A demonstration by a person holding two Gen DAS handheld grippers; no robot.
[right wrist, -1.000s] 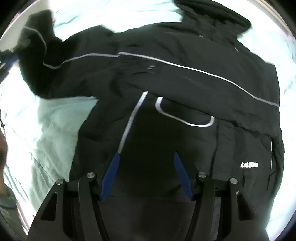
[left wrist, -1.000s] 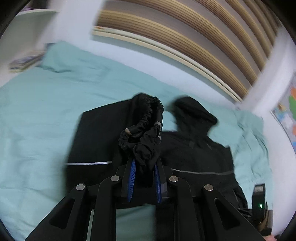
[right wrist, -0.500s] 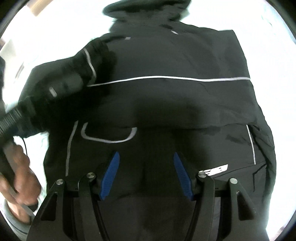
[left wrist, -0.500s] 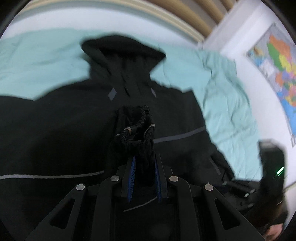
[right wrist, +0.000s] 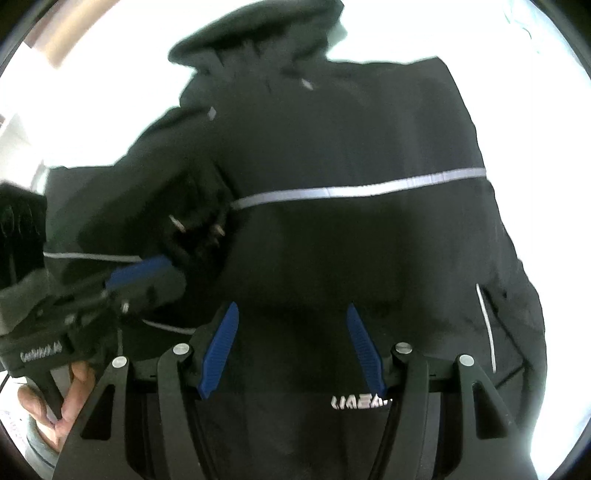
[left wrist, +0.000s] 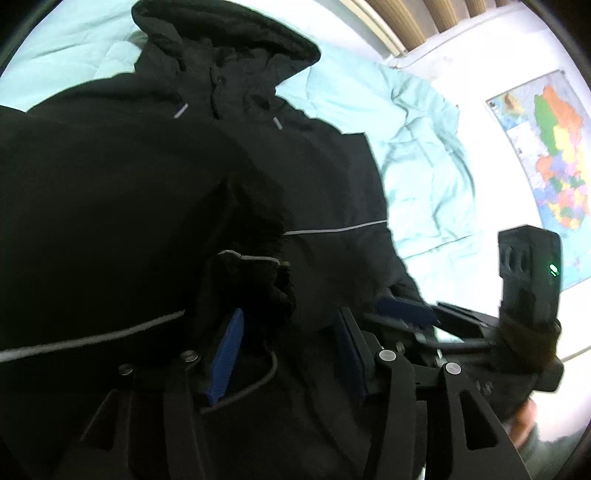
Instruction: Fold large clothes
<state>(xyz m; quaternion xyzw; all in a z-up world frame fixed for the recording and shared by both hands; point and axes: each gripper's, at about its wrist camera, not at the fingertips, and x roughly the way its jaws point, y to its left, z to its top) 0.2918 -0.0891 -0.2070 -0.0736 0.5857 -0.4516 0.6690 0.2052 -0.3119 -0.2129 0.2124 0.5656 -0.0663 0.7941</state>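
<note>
A black hooded jacket (left wrist: 110,206) with thin reflective stripes lies front up on a mint bedsheet (left wrist: 417,147); it also fills the right wrist view (right wrist: 351,240). Its left sleeve is folded across the chest, and the gathered cuff (left wrist: 255,280) lies just ahead of my left gripper (left wrist: 291,347). The left gripper's jaws are spread apart, with the cuff resting free between the fingertips. My right gripper (right wrist: 291,343) is open and empty, hovering over the jacket's lower front near a white logo (right wrist: 360,402). The left gripper also shows at the left of the right wrist view (right wrist: 136,273).
The right gripper's body with a green light (left wrist: 528,295) sits at the right of the left wrist view. A coloured map (left wrist: 554,166) hangs on the white wall. A slatted headboard (left wrist: 417,22) runs behind the bed. The sheet is wrinkled right of the jacket.
My left gripper carried the sleeve cuff from the left side across onto the jacket's chest, then opened and let it go. The right gripper stayed open and shifted over the lower front.
</note>
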